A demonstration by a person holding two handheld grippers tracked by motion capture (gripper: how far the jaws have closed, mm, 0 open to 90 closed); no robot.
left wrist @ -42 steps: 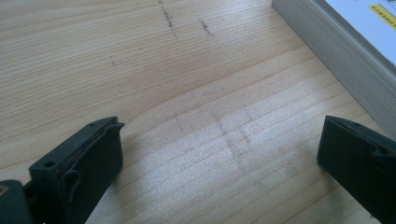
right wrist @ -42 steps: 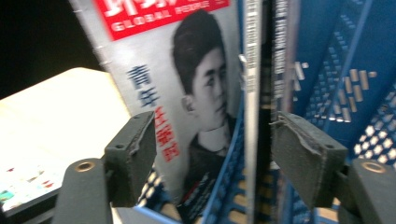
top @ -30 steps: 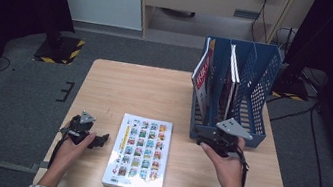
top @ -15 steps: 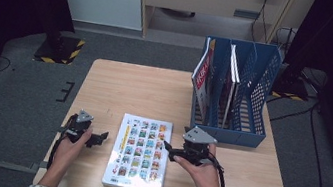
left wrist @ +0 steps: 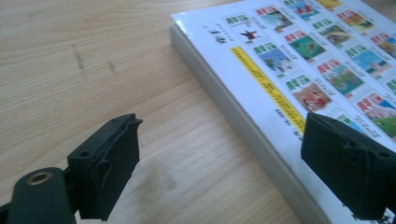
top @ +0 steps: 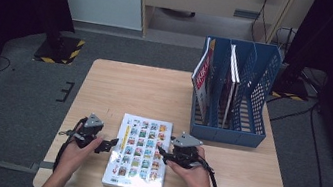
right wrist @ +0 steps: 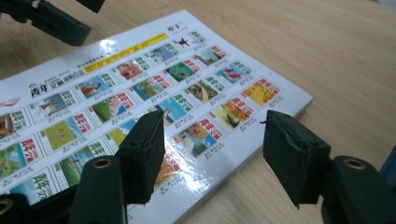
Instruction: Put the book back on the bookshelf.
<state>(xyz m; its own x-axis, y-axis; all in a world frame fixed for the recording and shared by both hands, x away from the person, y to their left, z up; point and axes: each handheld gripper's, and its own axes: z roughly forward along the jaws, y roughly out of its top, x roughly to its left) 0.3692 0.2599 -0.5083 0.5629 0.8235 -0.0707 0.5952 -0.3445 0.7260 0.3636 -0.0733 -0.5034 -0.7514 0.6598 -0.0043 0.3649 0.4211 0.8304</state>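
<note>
the right gripper (top: 165, 155) has come from the blue file rack (top: 229, 129) down to the book (top: 140, 152) lying flat on the surface (top: 125, 87), jaws closing yet released astride its right edge, while the left gripper (top: 108, 145), jaws also released, should steady the opposite edge squarely.

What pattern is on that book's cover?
A grid of small colourful pictures on the white book; right gripper view.

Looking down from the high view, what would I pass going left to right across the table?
left gripper → picture book → right gripper → blue file rack
</note>
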